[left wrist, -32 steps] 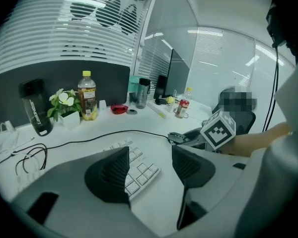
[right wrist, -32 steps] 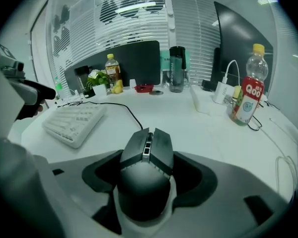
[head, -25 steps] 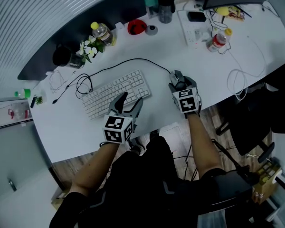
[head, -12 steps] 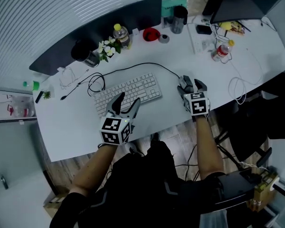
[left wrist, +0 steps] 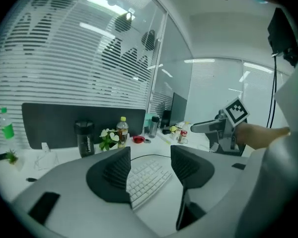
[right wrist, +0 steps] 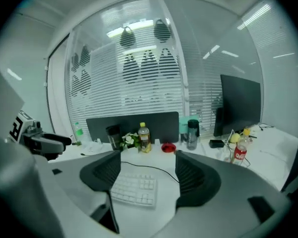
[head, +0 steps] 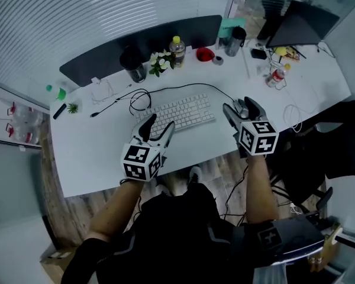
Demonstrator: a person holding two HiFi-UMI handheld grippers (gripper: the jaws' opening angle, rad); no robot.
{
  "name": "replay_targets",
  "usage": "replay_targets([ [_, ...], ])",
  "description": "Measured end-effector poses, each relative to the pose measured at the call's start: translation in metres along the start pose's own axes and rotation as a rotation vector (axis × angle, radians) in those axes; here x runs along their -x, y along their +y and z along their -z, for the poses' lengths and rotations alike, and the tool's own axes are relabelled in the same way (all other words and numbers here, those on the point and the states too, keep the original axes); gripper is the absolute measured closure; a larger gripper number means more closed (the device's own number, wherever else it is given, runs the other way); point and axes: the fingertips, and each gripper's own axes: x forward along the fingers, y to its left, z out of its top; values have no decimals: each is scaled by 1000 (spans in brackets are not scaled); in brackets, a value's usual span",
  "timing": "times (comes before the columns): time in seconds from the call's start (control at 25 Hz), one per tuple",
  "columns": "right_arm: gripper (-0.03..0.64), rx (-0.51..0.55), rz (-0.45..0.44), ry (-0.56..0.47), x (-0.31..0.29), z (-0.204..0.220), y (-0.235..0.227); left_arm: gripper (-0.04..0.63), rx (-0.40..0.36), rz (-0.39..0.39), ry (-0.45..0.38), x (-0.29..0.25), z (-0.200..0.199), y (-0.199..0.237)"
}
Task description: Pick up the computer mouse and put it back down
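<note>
The mouse (head: pixel 239 107) shows only as a small grey shape on the white desk (head: pixel 94 152), glimpsed between the jaws of my right gripper (head: pixel 240 103) in the head view. Its black cable (head: pixel 192 86) runs back past the white keyboard (head: pixel 177 112). The right gripper (right wrist: pixel 148 170) hangs above the desk with its jaws closing, and its own view shows nothing between them. My left gripper (head: pixel 158 126) hovers over the keyboard's near edge, jaws closing and empty (left wrist: pixel 150 170). Each gripper shows in the other's view: right gripper (left wrist: pixel 223 125), left gripper (right wrist: pixel 39 140).
Along the black divider (head: pixel 142 40) stand a dark cup (head: pixel 133 61), white flowers (head: pixel 160 61), a yellow-capped bottle (head: pixel 177 46), a red dish (head: pixel 205 54) and a dark tumbler (head: pixel 236 40). A red-labelled bottle (head: pixel 276 76) and loose white cables lie at the right.
Both grippers have risen from the desk. The right gripper, low around the mouse a second ago, now stands well above it. The head view has drawn back.
</note>
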Motion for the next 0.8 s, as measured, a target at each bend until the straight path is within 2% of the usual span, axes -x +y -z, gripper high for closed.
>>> replay_targets([
  [0.2, 295, 2, -11, -115, 35, -47, 57, 329, -21, -50, -77, 65, -34, 26],
  [0.32, 304, 43, -29, -144, 56, -65, 93, 359, -30, -33, -148, 102, -54, 36],
  [0.48, 326, 57, -55, -178, 77, -78, 137, 370, 7, 11, -203, 143, -67, 54],
  [0.6, 336, 48, -88, -210, 85, -84, 163, 403, 9, 6, -244, 169, -73, 65],
  [0.72, 353, 53, -105, -241, 103, -89, 176, 421, -11, 15, -279, 184, -75, 57],
  [0.8, 372, 58, -124, -258, 111, -93, 184, 481, -11, -6, -304, 194, -79, 54],
])
